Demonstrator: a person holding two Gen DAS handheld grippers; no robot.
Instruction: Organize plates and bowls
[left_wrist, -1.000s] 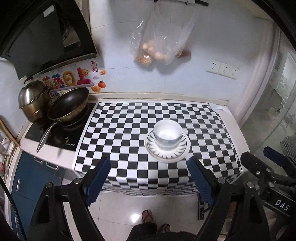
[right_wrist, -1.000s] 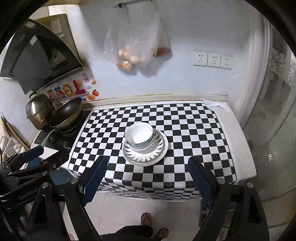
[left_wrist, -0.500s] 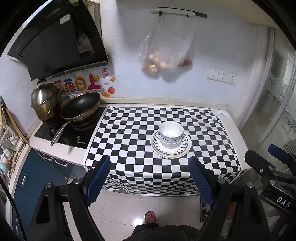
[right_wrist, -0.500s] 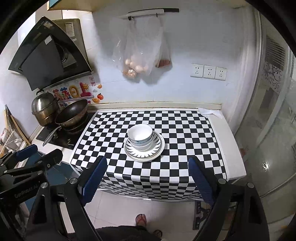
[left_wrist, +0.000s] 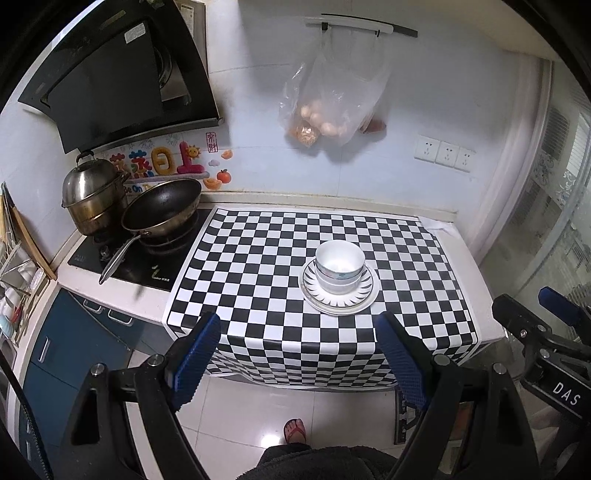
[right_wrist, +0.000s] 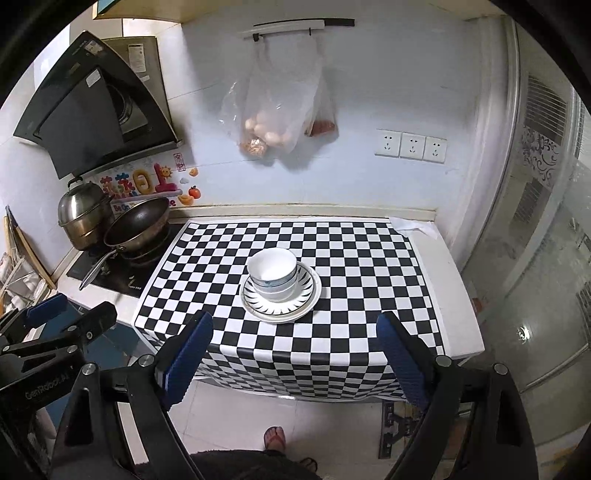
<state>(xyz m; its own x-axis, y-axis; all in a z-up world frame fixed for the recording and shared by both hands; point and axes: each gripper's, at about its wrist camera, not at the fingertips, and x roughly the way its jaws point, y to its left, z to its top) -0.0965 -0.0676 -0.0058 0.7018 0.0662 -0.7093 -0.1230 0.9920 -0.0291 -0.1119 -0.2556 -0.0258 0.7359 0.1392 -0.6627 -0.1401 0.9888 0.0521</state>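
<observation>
Clearly both tools are off the counter, held out over the floor in front of it, and the bowls (left_wrist: 340, 265) lie straight ahead of each. They sit nested (two, perhaps three; the rims are hard to count) on the plates (left_wrist: 364, 295), which look like two stacked, on the checkered cloth (left_wrist: 258, 258) a little right of its middle.

From the left gripper (left_wrist: 299, 354) the stack lies ahead and slightly right of the midline between the fingers. From the right gripper (right_wrist: 293, 354) it lies ahead and slightly left. So the stack sits between the two tools, and neither is plainly nearer; both are well apart from it, with the front edge of the cloth in between.

Both grippers are spread wide and hold nothing: the blue pads (left_wrist: 195, 356) stand far apart in each view, with only cloth and floor in the gap.

Bowls and plates are round, so no long axis governs the approach. What matters, I judge, is the rim: any next reach would have to go forward and down over the cloth edge to meet the top bowl's lip

Left of the cloth are a pan (left_wrist: 162, 205) and a pot (left_wrist: 90, 197) on the stove, well clear of the stack
</observation>
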